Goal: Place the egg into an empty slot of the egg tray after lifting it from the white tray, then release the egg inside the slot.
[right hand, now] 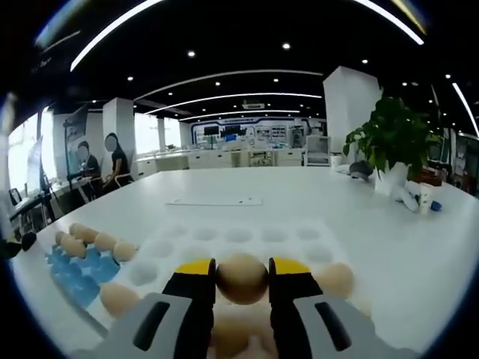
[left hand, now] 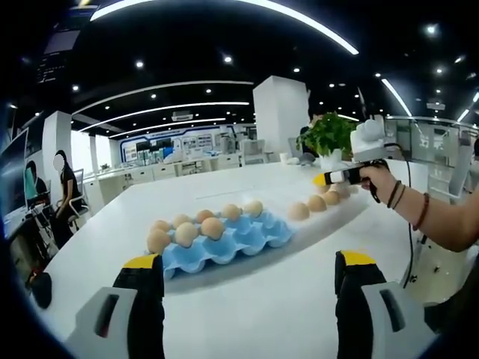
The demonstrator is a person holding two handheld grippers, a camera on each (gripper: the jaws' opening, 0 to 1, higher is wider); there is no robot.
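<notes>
Right-hand tongs (right hand: 242, 278), a two-jaw gripper with black jaws capped in yellow, are clamped on a smooth light-brown egg (right hand: 242, 277), one jaw pressing each side at about its widest part. In the right gripper view the egg sits between the yellow tips, over a flat white plastic tray with round shallow dimples (right hand: 239, 235), and whether it has cleared its dimple cannot be told. Judged from its look, the egg is light, rigid, thin-shelled and slick, so it will crack under a hard squeeze and may slip or roll if held off-centre; a gentle, even hold across the middle, as here, seems the safest. More brown eggs lie on the white tray, one to the right of the jaws (right hand: 336, 280) and one to the lower left (right hand: 118, 298). Further left on the broad white table (right hand: 419, 247) is a sky-blue moulded egg tray (right hand: 75, 275), with a row of eggs along its far edge and empty cups nearer the camera. In the left gripper view the left-hand tongs (left hand: 251, 273) stand apart and hold nothing, their yellow-tipped black jaws rising either side of the blue egg tray, where the near cups look vacant. Beyond it a person's hand (left hand: 379, 179) holds the right gripper over a line of eggs. A leafy green plant in a white pot (right hand: 392, 142) stands at the far right of the table, and seated people show in the bright office behind.
</notes>
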